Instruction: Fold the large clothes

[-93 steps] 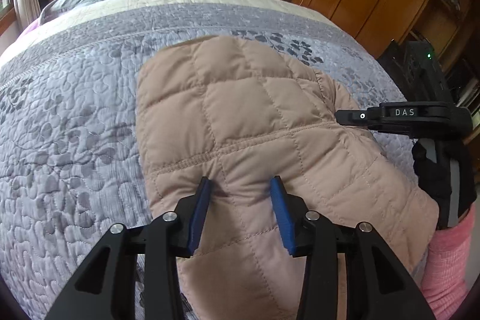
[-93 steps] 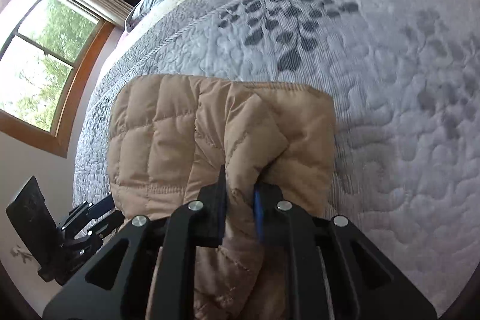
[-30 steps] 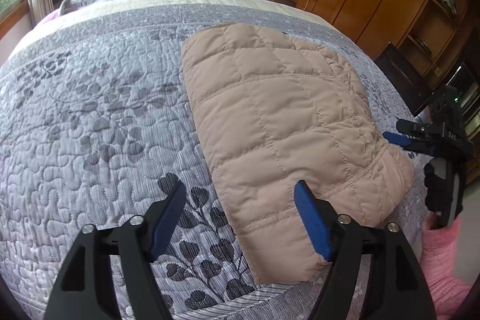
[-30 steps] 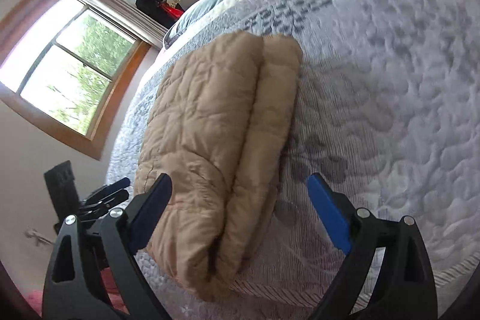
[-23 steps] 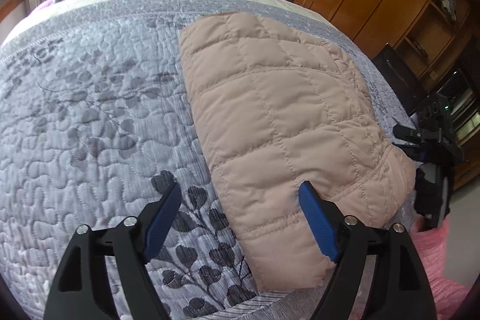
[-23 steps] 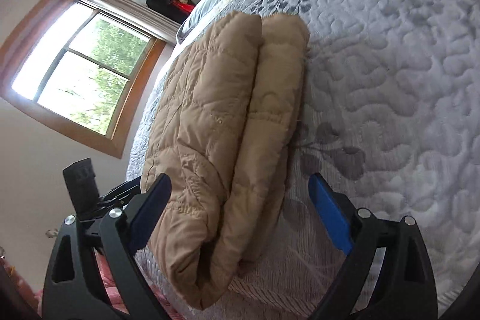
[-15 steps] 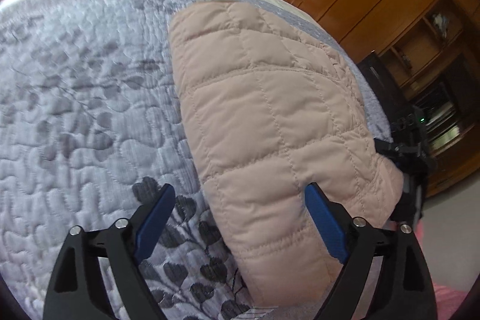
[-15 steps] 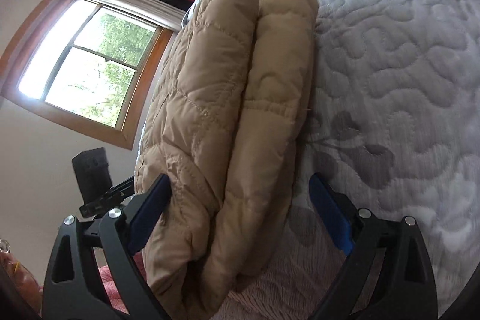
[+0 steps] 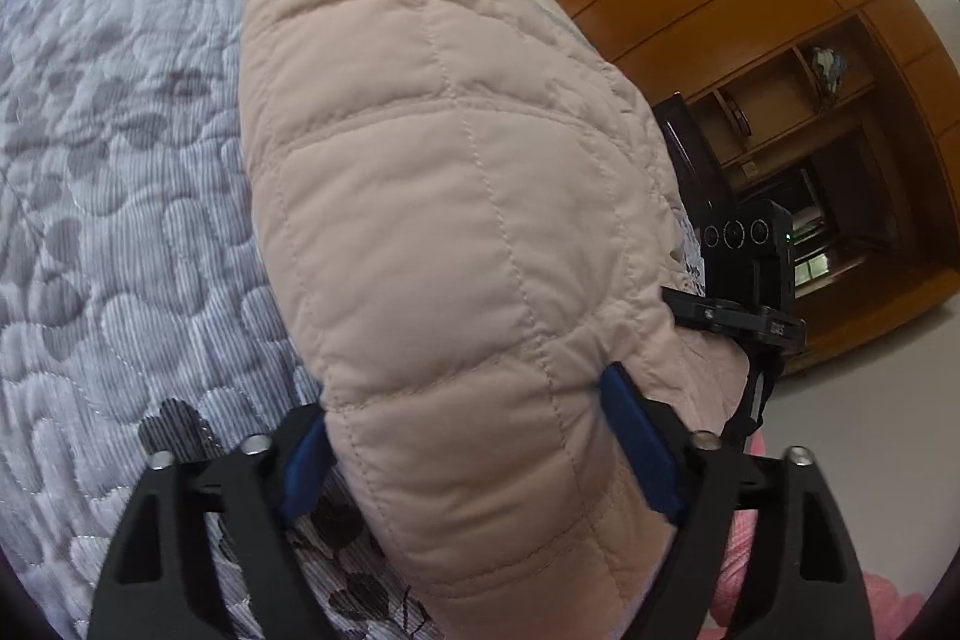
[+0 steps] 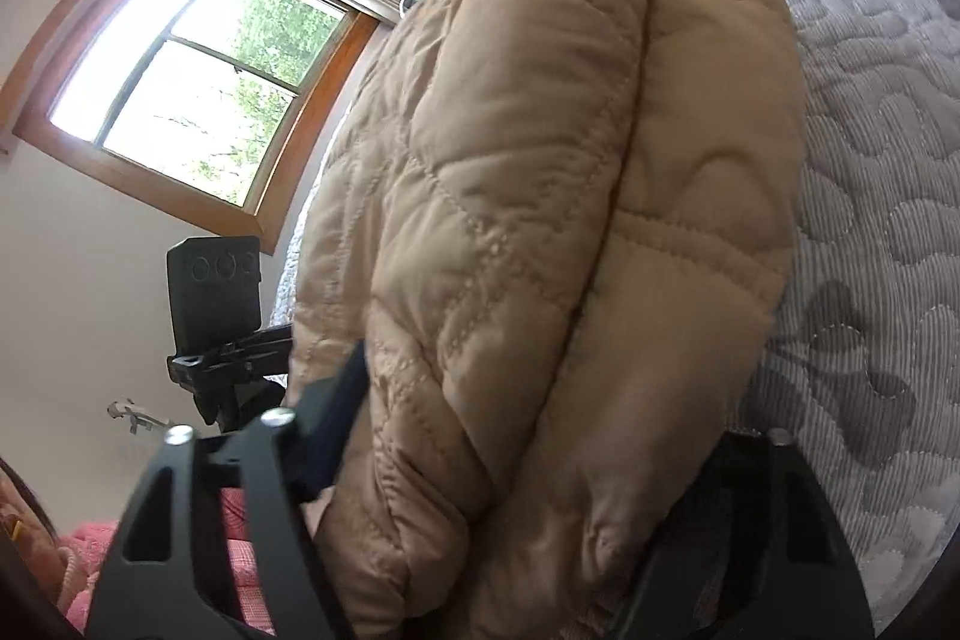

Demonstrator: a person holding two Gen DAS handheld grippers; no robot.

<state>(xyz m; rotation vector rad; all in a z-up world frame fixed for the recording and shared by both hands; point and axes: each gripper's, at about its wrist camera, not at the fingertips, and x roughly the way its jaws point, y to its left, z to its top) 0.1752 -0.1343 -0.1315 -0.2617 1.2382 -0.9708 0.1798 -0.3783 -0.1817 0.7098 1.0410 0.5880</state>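
my left tongs (image 9: 474, 445) and right tongs (image 10: 516, 466) are both closing around the near end of the puffy, beige quilted jacket (image 9: 456, 220), folded thick on the bed's grey leaf-stitched quilt (image 9: 120, 232), wooden wardrobe (image 9: 750, 10) behind.

black tool (image 9: 480, 436) frames, blue pads (image 9: 639, 445) — silver screws, pink sleeve (image 10: 237, 520).

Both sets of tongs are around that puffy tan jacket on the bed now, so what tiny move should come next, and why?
Probably finish squeezing. The folded jacket already bulges between both closing tongs, left and right, at its near end on the bedspread; a firm grip should come before any lifting.
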